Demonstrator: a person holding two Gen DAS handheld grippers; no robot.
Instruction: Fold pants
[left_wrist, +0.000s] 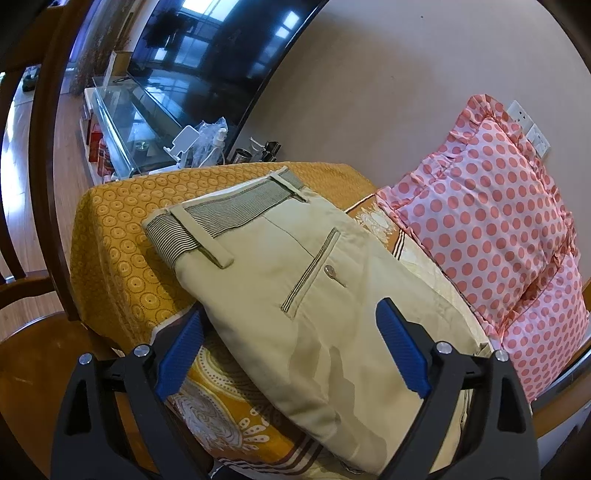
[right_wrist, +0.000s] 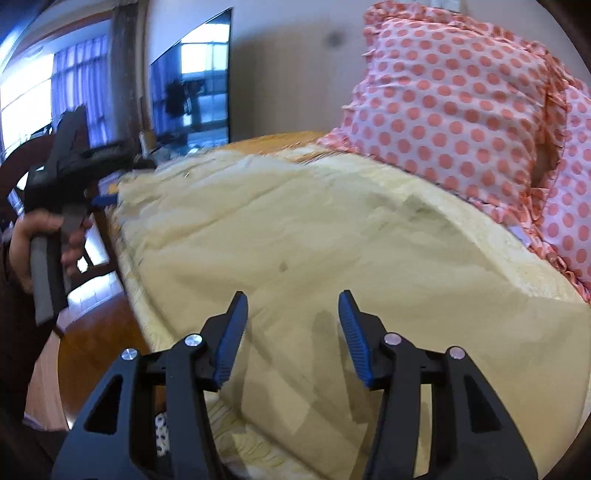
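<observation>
Beige pants (left_wrist: 295, 280) lie folded lengthwise on a mustard patterned bed cover (left_wrist: 122, 236), striped waistband at the far end, back pocket with a button facing up. My left gripper (left_wrist: 291, 328) is open, its blue fingers (left_wrist: 400, 350) spread either side of the pants just above the seat area, holding nothing. In the right wrist view the pants (right_wrist: 314, 236) stretch away as a broad pale sheet of cloth. My right gripper (right_wrist: 291, 325) is open and empty above it. The left gripper's body (right_wrist: 70, 162), held by a hand, shows at the far left.
A pink polka-dot pillow (left_wrist: 495, 221) lies right of the pants, close to their edge; it also shows in the right wrist view (right_wrist: 461, 110). A wooden chair (left_wrist: 40, 206) stands at the bed's left. A television (left_wrist: 221, 48) and glass stand (left_wrist: 125, 125) lie beyond.
</observation>
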